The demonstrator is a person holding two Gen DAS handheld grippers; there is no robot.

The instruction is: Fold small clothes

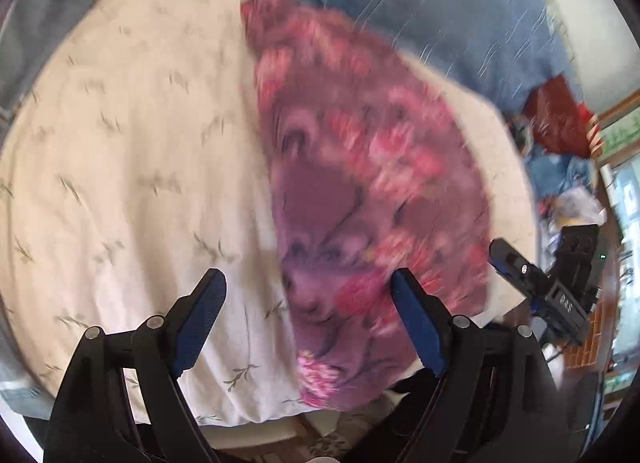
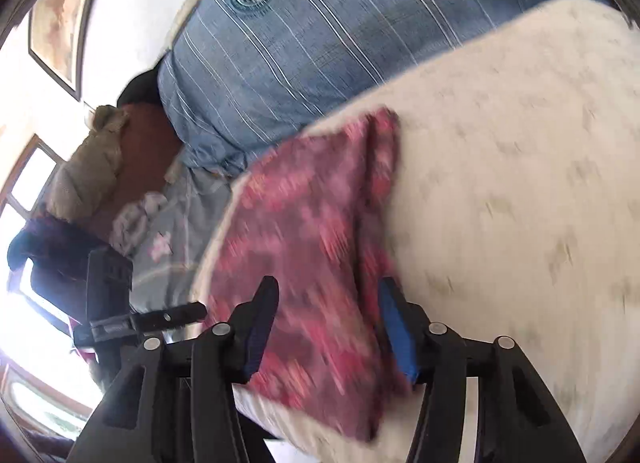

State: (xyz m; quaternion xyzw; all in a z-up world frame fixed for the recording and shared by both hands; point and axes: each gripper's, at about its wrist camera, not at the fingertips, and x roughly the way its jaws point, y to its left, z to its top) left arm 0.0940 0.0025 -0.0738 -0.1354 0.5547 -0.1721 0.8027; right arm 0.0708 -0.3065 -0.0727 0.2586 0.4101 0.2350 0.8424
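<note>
Two grippers are mine, one in each hand, and neither holds anything. My left gripper (image 1: 308, 319) stands spread wide above the near edge of the purple floral garment (image 1: 360, 191), its pads clear of the cloth; my right gripper (image 2: 328, 327) is parted too, the garment's near corner lying under the gap between its fingers with no pinch that I can see. The garment lies flat on the cream leaf-print cover (image 1: 132, 167), towards the side where the blue striped bedding (image 2: 304, 51) rises behind it, and one long edge already looks doubled over. To do this step well, I judge I should bring each pair of fingers down on a separate near corner, catch every layer together, lift only a little, and carry both corners evenly so the fold line stays straight and the cover is not dragged along. As for containers, I see no basket, box or drawer here, so nothing is stowed anywhere.
</note>
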